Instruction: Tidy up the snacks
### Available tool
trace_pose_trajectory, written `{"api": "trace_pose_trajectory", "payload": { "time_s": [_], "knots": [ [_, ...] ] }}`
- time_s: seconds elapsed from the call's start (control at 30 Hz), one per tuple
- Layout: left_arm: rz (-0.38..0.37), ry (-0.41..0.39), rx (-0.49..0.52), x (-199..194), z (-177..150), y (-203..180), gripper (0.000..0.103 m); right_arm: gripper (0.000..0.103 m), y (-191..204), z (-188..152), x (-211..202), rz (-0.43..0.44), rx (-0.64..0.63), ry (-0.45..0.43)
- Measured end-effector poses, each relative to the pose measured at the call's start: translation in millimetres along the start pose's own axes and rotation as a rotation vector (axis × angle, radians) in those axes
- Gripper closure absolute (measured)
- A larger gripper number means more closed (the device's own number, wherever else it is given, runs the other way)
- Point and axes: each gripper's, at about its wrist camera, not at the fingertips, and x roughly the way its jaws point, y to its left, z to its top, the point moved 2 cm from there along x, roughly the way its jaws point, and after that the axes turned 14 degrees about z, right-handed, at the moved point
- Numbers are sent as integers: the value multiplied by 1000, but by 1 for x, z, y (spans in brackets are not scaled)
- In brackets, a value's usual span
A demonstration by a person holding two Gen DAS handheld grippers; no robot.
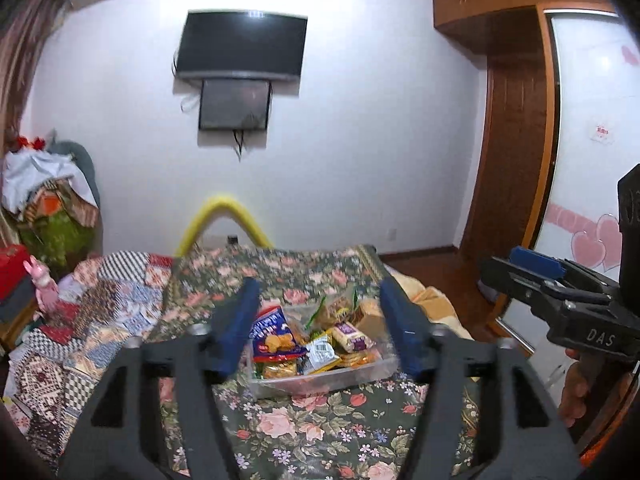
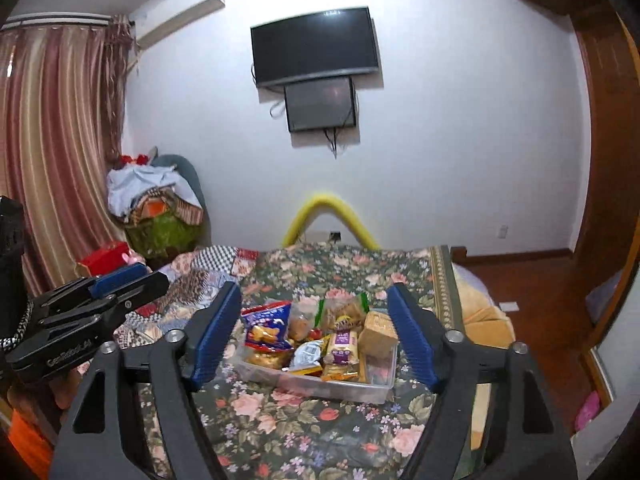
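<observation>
A clear plastic bin [image 2: 352,386] sits at centre frame on my floral bedspread [image 2: 304,424], heaped with snack packets: a blue biscuit bag [image 2: 267,326] at its left, a tan cracker pack [image 2: 378,334] at its right. My left gripper [image 1: 320,324] and right gripper [image 2: 316,334] both stand spread, empty, above it. A television [image 2: 316,46] hangs on the wall beyond.

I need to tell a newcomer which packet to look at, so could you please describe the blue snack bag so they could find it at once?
Start at the floral cloth on the bed, where a clear plastic bin holds the snacks. The blue snack bag stands at the bin's left end. It is the only blue packet, trimmed in red with golden crackers pictured on it; its neighbours are yellow, purple or tan.
</observation>
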Motion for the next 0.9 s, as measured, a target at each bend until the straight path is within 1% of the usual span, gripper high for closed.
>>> {"api": "trace_pose_trajectory", "payload": {
  "time_s": [0.03,0.07,0.13,0.2,0.23,0.33,0.53,0.9],
  "knots": [
    [6,-14,7,-7,0,0,29,19,3,-1,-3,0,0,-9],
    [15,-28,13,-15,-1,-1,27,17,5,-2,-7,-1,0,-17],
    [20,-38,13,-23,-1,0,18,14,8,-4,-10,4,0,-21],
    [28,-53,11,-33,-2,1,13,4,11,-6,-13,6,0,-26],
    [33,-61,13,-36,-3,1,10,1,12,-8,-14,1,0,-32],
    [39,-72,20,-45,-7,0,5,0,16,-11,-21,-7,-5,-38],
    [46,-82,9,-56,-10,1,1,0,22,-15,-27,-36,-21,-39],
    [41,-66,-9,-59,-14,2,0,0,27,-23,-37,-54,-29,-44]
  ]
}}
